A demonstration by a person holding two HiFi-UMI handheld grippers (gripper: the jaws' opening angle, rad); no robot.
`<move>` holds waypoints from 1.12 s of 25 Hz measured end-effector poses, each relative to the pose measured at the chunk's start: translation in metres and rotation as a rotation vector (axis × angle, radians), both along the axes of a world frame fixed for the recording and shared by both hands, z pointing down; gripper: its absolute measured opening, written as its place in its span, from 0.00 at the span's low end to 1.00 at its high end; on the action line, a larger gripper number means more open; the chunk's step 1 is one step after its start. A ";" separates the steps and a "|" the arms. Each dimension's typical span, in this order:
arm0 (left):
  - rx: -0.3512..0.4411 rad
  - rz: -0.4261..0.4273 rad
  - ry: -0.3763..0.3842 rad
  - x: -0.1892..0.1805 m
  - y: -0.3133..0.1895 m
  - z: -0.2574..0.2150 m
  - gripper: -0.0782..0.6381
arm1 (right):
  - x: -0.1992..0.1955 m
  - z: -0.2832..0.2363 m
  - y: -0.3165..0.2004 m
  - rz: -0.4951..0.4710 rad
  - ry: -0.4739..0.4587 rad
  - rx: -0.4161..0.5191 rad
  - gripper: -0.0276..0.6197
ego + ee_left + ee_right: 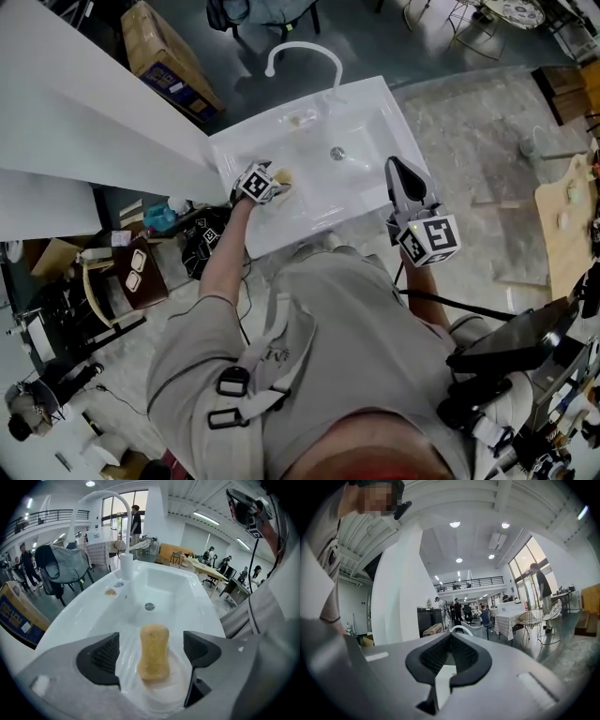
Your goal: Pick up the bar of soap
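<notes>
Sink (pixel 370 105): left hand-held gripper (pixel 274 183) wide open astride soap bar (pixel 153 652).

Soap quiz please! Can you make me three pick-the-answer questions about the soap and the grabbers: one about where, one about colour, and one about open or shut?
1. Where is the bar of soap?
A. On a chair.
B. On the sink's rim, between the left gripper's jaws.
C. On the floor.

2. What colour is the soap?
A. Yellowish tan.
B. Blue.
C. Black.

3. How are the right gripper's jaws?
A. Wide apart.
B. Clamped on the soap.
C. Shut together, empty.

Answers:
1 B: the left gripper view shows it lying between the spread jaws, touching neither.
2 A: it looks tan against the white sink.
3 C: the right gripper view shows the pads meeting with nothing between them.
</notes>
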State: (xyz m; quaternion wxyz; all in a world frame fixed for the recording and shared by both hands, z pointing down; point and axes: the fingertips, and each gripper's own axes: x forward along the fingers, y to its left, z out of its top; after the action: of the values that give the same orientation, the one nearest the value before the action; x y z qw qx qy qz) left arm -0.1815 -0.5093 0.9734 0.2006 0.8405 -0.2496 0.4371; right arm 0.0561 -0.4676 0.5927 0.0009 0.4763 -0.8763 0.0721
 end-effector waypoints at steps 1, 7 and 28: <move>-0.009 0.007 0.001 0.002 0.001 0.004 0.70 | 0.003 0.000 0.001 0.009 0.001 -0.001 0.05; -0.061 0.039 -0.025 0.005 0.005 0.026 0.69 | 0.022 0.005 0.007 0.055 0.018 -0.013 0.05; -0.093 -0.084 0.017 0.006 0.010 0.028 0.35 | 0.018 0.008 0.012 0.033 0.019 -0.024 0.05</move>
State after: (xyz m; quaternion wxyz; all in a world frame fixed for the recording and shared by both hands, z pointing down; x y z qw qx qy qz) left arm -0.1757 -0.4998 1.0015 0.2597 0.8226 -0.2622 0.4325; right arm 0.0744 -0.4560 0.6007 0.0139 0.4913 -0.8674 0.0781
